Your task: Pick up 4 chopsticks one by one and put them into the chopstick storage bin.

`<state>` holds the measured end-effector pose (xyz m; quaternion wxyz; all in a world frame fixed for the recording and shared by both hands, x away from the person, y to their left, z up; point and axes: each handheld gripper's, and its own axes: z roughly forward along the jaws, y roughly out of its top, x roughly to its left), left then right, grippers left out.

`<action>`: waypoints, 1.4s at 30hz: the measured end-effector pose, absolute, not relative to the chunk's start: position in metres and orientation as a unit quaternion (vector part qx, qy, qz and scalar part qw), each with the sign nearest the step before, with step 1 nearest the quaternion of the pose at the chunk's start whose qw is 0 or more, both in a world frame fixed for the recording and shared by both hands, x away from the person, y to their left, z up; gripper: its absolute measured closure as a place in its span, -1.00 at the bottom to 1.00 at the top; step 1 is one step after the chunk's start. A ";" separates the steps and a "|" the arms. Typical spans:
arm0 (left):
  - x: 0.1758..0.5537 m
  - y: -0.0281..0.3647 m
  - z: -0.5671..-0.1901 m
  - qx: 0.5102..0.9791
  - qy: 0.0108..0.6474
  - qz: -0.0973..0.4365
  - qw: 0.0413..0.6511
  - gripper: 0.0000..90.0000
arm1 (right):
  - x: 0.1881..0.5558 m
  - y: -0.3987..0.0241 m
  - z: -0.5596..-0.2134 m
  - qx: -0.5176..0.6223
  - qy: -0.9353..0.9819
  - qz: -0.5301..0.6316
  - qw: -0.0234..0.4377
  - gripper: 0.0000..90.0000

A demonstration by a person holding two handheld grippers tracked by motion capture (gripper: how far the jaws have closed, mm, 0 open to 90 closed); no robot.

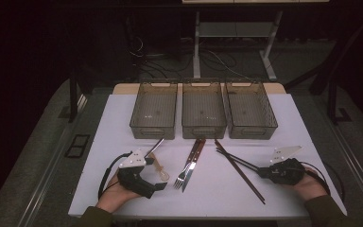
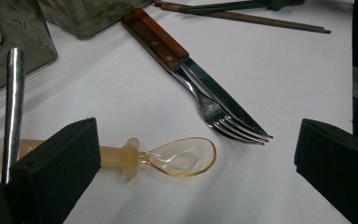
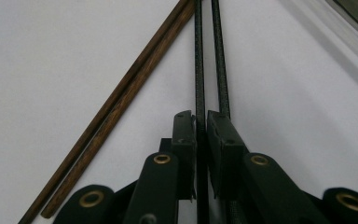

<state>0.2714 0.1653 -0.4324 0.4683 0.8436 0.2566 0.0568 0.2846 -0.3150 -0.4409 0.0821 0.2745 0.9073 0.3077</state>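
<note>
My right gripper (image 3: 201,122) clamps black chopsticks (image 3: 199,56): thin, straight, textured | left gripper (image 2: 191,158) wide, over amber spoon (image 2: 177,157).

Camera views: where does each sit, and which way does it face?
High view: above the table's near edge, looking forward and down at three bins; both hands show.
Left gripper view: between open jaws, facing the plastic spoon.
Right gripper view: along jaws shut on one black chopstick.
Shared: both gripper views show the brown chopsticks.
</note>
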 end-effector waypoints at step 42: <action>0.271 0.165 -0.433 0.844 0.255 0.054 0.469 -1.00 | 0.286 -0.326 -0.431 0.278 0.891 0.355 0.060 0.90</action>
